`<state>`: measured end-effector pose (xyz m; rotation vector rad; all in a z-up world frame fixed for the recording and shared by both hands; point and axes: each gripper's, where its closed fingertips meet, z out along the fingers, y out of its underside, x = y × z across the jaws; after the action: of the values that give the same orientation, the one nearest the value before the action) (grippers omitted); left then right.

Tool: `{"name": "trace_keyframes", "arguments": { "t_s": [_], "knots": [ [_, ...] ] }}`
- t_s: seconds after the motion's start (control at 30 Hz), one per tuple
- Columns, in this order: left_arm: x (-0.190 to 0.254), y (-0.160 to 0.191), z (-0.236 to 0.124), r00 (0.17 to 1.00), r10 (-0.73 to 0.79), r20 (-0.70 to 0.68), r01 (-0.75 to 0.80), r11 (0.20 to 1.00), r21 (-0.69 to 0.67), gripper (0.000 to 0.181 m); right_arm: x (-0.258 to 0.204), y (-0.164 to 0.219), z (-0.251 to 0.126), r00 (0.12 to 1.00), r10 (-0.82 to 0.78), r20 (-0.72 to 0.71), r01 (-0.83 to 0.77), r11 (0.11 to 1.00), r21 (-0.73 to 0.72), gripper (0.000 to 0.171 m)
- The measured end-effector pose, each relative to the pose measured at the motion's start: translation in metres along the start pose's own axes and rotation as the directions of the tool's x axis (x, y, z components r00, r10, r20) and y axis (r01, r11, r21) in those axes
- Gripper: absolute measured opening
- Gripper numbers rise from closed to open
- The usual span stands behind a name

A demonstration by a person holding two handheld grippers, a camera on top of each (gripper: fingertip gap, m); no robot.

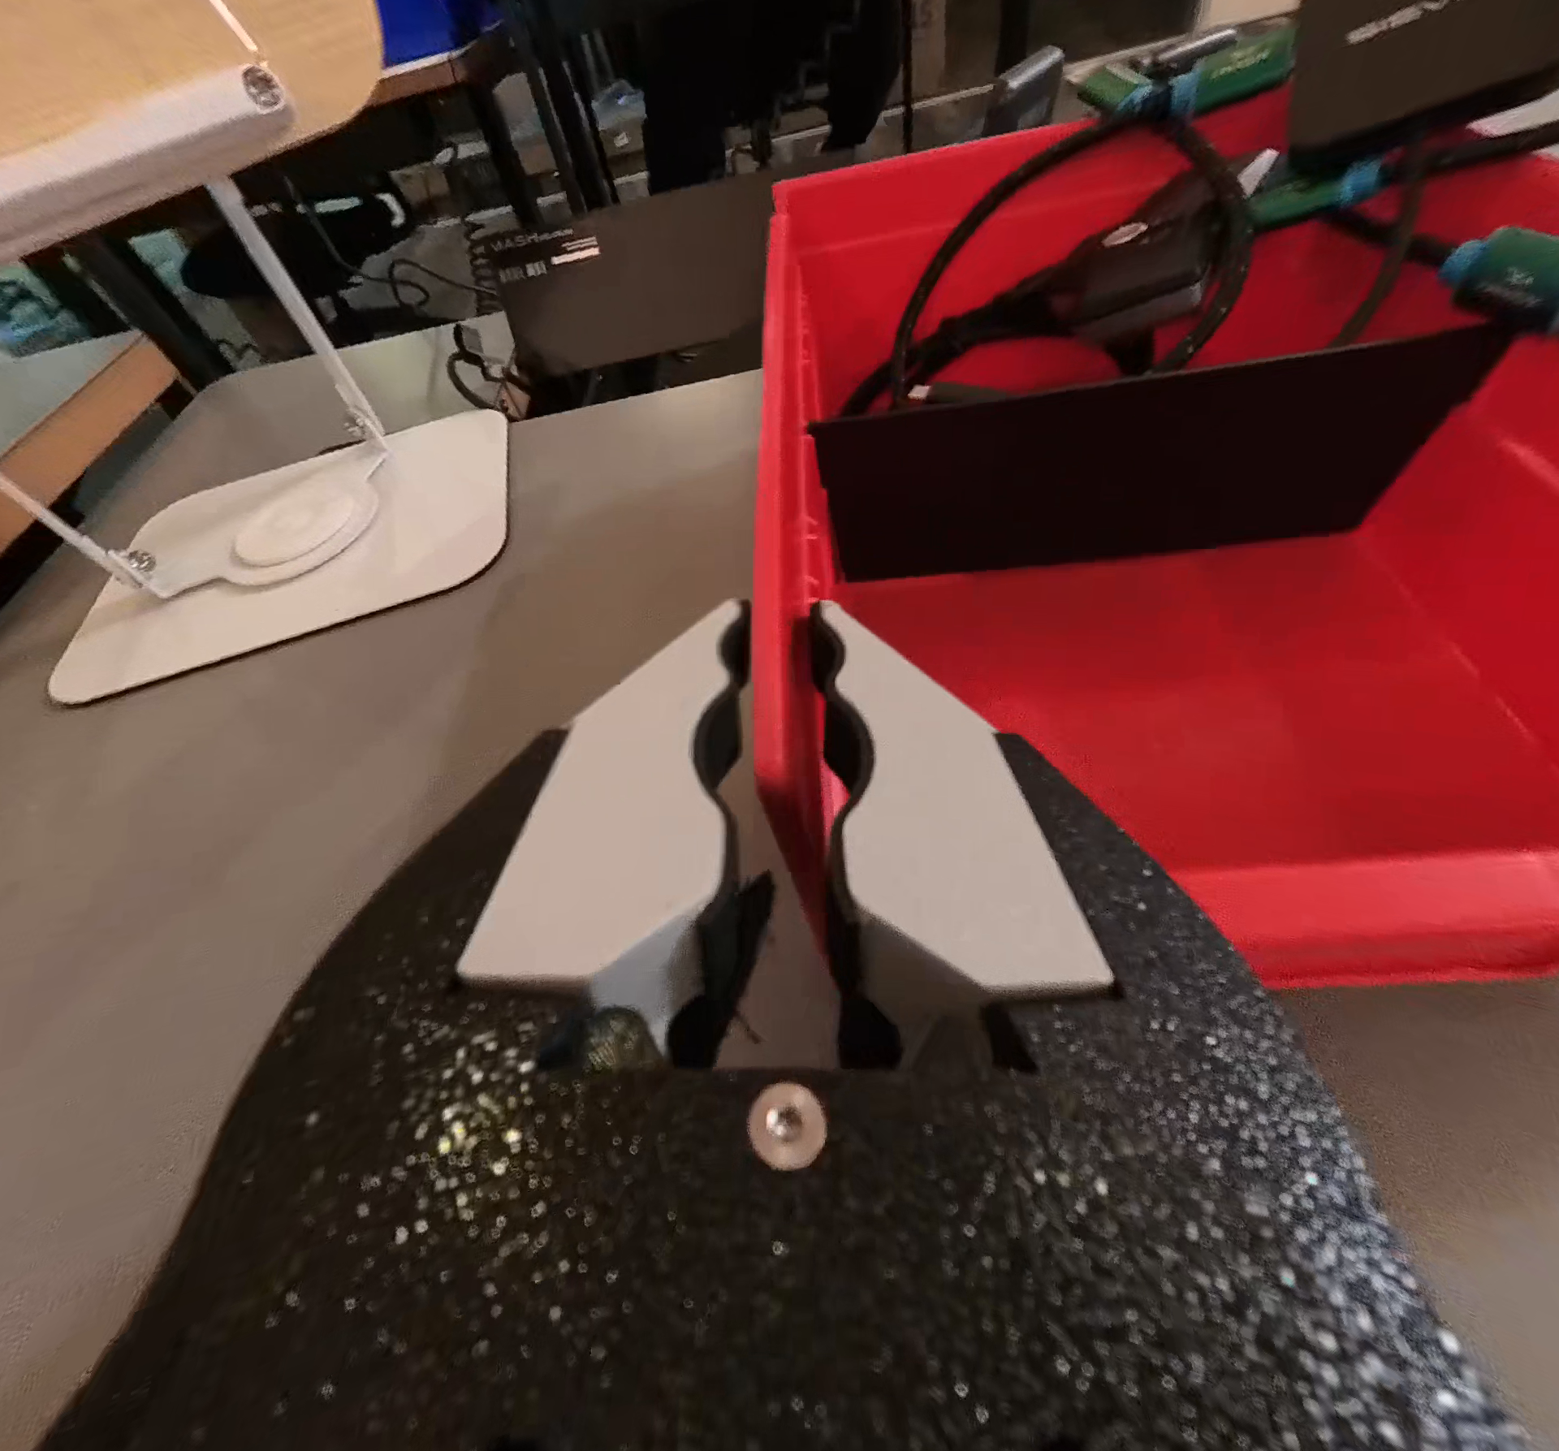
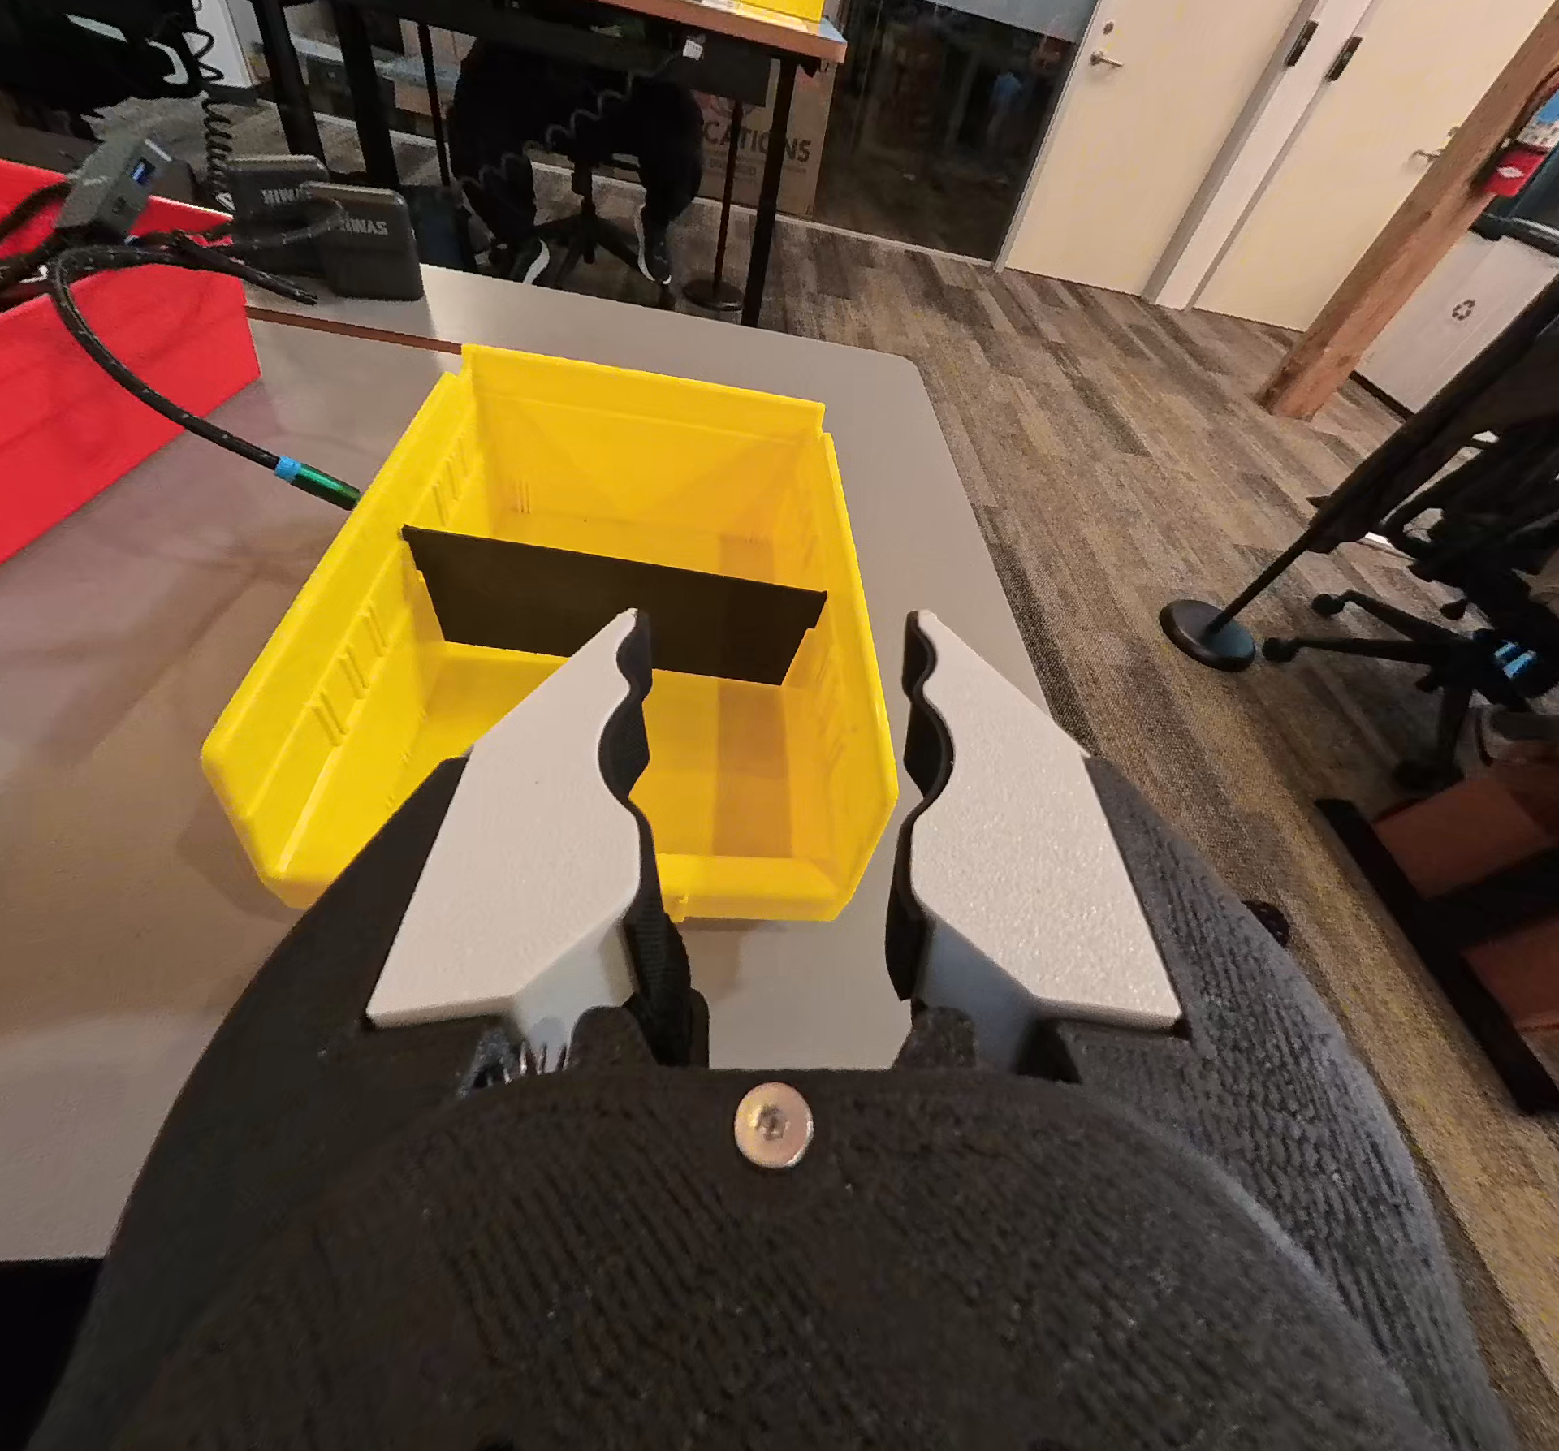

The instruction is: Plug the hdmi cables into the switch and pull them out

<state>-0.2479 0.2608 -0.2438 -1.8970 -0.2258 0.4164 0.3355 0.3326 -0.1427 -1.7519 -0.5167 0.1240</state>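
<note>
The left gripper (image 1: 780,609) is straddling the red bin's (image 1: 1181,778) left wall, its 2 fingers (image 1: 607,820) standing narrowly apart; whether they are pinching the wall is unclear. Braided HDMI cables (image 1: 970,297) and a dark switch (image 1: 1130,272) are lying tangled behind the black divider (image 1: 1097,474), partly blurred. The right gripper (image 2: 776,622) is hovering wide open and empty over a yellow bin (image 2: 590,466); 1 green-tipped plug (image 2: 320,482) is lying beside it on the table (image 2: 126,651).

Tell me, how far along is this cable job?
Nothing looks done yet, as far as these views show. The left gripper, nearly closed, and the open right gripper hold nothing. The cables lie bundled in the red bin behind its black divider; one green plug hangs beside the empty yellow bin. All plugging and unplugging seems left.
</note>
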Motion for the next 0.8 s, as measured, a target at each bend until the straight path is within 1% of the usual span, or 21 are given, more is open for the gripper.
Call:
{"name": "trace_keyframes", "arguments": {
  "t_s": [0.1, 0.17, 0.37, 0.53, 0.8],
  "knots": [
    [0.003, 0.000, -0.002, 1.000, 0.019, -0.015, -0.019, 1.000, -0.003, 0.007, -0.001, 0.002, 0.001, 1.000, -0.004, 0.007, 0.004, 1.000, -0.008, 0.058],
    [0.003, 0.000, -0.006, 0.999, -0.012, -0.038, 0.011, 1.000, -0.006, 0.003, -0.002, 0.003, 0.001, 1.000, -0.012, 0.011, 0.012, 1.000, -0.015, 0.058],
    [-0.012, 0.007, -0.024, 0.998, -0.041, -0.045, 0.042, 0.999, 0.005, 0.000, -0.003, 0.001, 0.001, 1.000, -0.024, 0.012, 0.024, 1.000, -0.005, 0.055],
    [-0.041, 0.020, -0.049, 0.998, -0.056, -0.033, 0.057, 0.998, 0.009, 0.000, -0.004, 0.001, 0.001, 0.999, -0.030, 0.014, 0.031, 0.999, -0.012, 0.054],
    [-0.102, 0.048, -0.102, 0.998, -0.066, -0.016, 0.066, 0.998, 0.006, 0.000, -0.013, 0.000, 0.002, 0.998, -0.056, 0.026, 0.057, 0.998, -0.023, 0.054]
  ]
}}
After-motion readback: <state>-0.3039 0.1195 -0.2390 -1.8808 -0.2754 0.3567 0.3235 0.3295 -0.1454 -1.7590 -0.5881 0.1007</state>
